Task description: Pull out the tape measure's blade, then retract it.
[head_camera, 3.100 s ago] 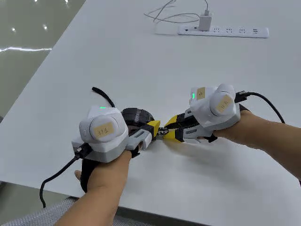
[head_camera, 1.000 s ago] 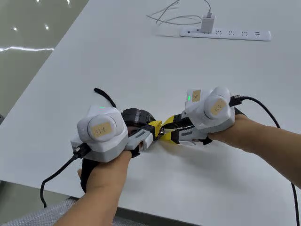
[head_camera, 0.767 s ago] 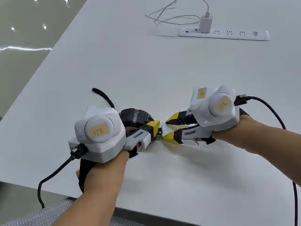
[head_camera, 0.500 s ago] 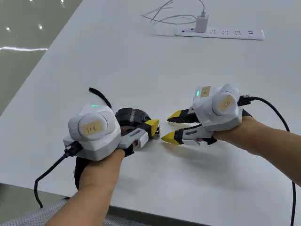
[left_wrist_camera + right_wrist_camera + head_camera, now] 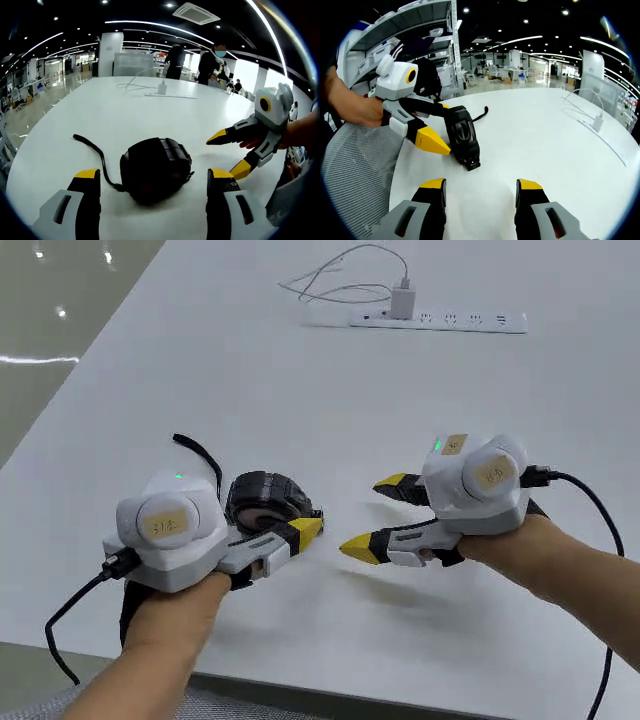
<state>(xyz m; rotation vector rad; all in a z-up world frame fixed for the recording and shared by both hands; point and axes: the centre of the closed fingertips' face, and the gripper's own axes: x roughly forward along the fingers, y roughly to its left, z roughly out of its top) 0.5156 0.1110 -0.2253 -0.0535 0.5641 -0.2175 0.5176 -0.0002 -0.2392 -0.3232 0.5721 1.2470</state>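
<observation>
L gripper (image 5: pixel 153 175) jaws spread either side of the black tape measure (image 5: pixel 262 502), not clamping it; R gripper (image 5: pixel 481 183) also spread, empty, apart from it over the white table (image 5: pixel 300 390). Blade looks wound in. Risk: if R tugs the hook (image 5: pixel 473 165) w/ L unclamped, the tape measure skids or tips; a weak pinch lets the blade snap back.

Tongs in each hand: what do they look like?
The left tongs and right tongs match: white-grey bodies, black jaws with yellow tips, a rounded white top bearing a tan handwritten label, a small green light and a trailing black cable. Forearms are unsleeved.
</observation>
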